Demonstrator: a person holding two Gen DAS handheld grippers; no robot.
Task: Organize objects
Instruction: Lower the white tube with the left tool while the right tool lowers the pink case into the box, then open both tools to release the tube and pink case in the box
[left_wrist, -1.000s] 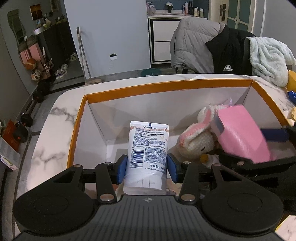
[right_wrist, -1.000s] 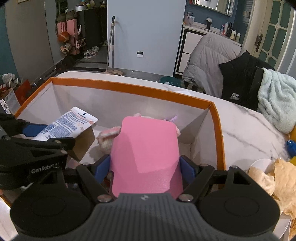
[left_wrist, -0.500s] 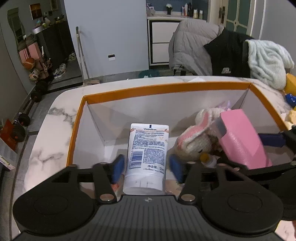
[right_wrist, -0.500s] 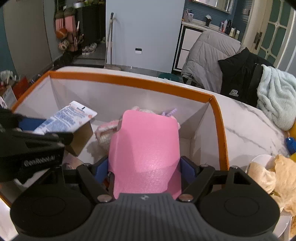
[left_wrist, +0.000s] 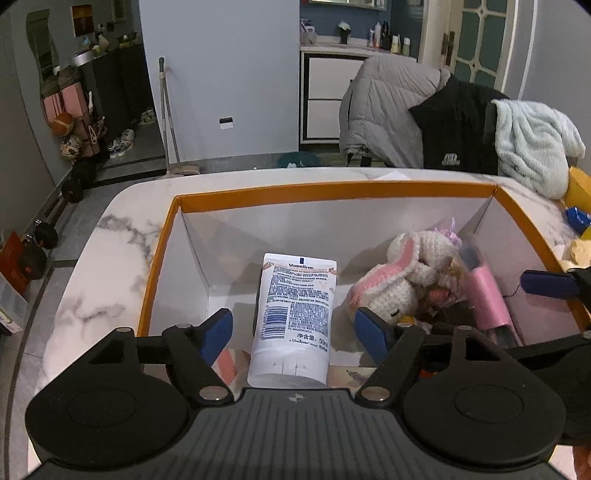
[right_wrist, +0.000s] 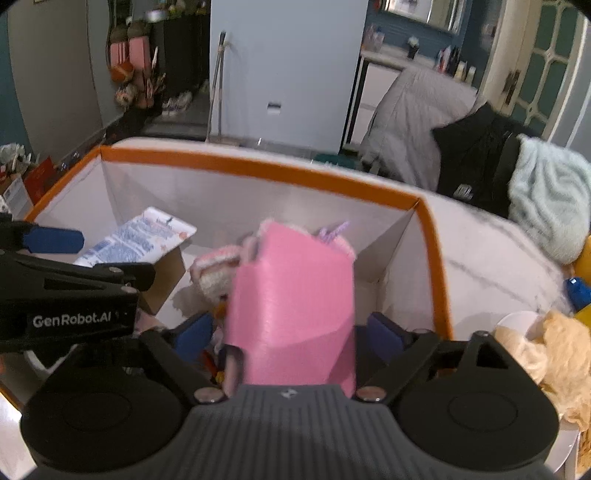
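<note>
Left tool (left_wrist: 293, 334) over near-left part of orange-rimmed box (left_wrist: 332, 192), jaws opening, blue pads clear of Vaseline tube (left_wrist: 295, 314) on both sides; tube released. Tube between the pads, lying tilted, cap end near, crimped end far, apparently propped on a small cardboard box (right_wrist: 166, 280) inside the big box; label side up.

Right tool (right_wrist: 288, 332) over near-right part of same box, jaws opening, gaps visible between each blue pad and pink block (right_wrist: 295, 295); block released, not gripped. Block tilted, leaning toward far side against crocheted bunny (left_wrist: 399, 280); right-wrist view motion-blurred. In left-wrist view, pink block (left_wrist: 484, 295) seen edge-on, just right of bunny, touching it.

Bunny in box centre-right, white with pink ears, small purple tuft at far side. Small items under bunny and block, too cluttered to identify.

Box resting on marble surface (left_wrist: 110, 266). Right of box on surface: white plate (right_wrist: 517, 325) with crumpled tan paper (right_wrist: 554, 362), blue and yellow item at far-right edge, unclear. Jackets and pale towel (left_wrist: 532, 144) draped on chairs beyond surface.
</note>
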